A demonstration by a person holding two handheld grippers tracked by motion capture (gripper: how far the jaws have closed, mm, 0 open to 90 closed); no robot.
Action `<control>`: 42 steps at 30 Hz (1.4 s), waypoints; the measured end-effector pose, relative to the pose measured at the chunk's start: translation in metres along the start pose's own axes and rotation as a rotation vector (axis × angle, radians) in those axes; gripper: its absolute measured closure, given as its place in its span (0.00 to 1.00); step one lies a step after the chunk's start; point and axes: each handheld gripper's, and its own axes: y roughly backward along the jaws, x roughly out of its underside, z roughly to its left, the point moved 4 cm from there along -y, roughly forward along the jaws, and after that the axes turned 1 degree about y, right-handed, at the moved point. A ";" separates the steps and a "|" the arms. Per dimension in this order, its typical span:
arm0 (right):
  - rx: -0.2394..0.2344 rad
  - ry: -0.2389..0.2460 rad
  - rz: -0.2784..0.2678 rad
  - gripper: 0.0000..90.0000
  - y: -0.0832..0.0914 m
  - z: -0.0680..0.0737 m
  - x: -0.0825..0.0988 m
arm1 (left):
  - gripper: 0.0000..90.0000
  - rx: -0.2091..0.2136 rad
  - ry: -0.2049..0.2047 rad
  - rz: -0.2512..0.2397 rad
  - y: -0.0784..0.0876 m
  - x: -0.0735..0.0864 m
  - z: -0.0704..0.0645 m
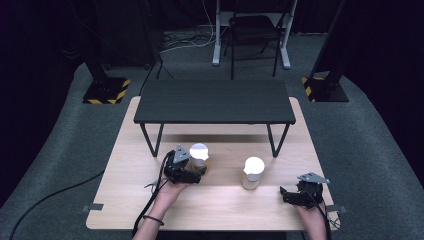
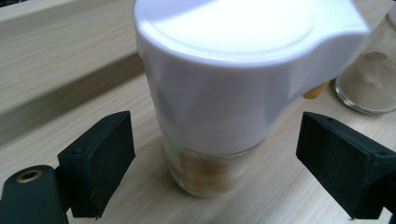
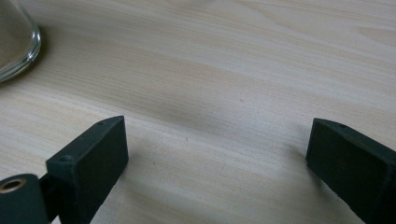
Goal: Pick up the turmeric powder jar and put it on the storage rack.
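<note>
Item 1: glass jar with white lid (image 2: 219,93), holding a tan powder in its lower part. It is stood upright on the wooden table (image 1: 125,165), left of centre, just in front of the black shelf (image 1: 215,100). In the left gripper view it is framed between the two black jaws, with a gap left on each side; no pad is pressed on the glass or the lid. No label, brand or writing can be read on the jar or its lid.

Item 2: left gripper (image 1: 192,167). It is held at the near side of that jar, jaws spread apart with the jar between them, not clamped.

Item 3: second jar (image 1: 252,172), also white-lidded and part-filled with tan powder. It is placed right of centre, well apart from the first. Its glass base is seen at the edge of both gripper views. No lettering can be made out.

Item 4: right gripper (image 1: 284,194). It is rested low near the table's right front corner, jaws wide apart over bare wood, nothing between them.
</note>
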 end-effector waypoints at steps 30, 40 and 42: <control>-0.001 0.001 0.000 0.05 0.000 0.000 0.000 | 0.33 -0.044 -0.010 -0.074 -0.019 0.007 -0.013; -0.002 0.001 0.000 0.05 0.000 0.000 0.000 | 0.33 -0.034 0.004 -0.113 0.001 -0.002 -0.010; -0.001 0.001 0.000 0.05 0.000 0.000 0.000 | 0.33 -0.035 0.004 -0.114 0.006 -0.006 -0.010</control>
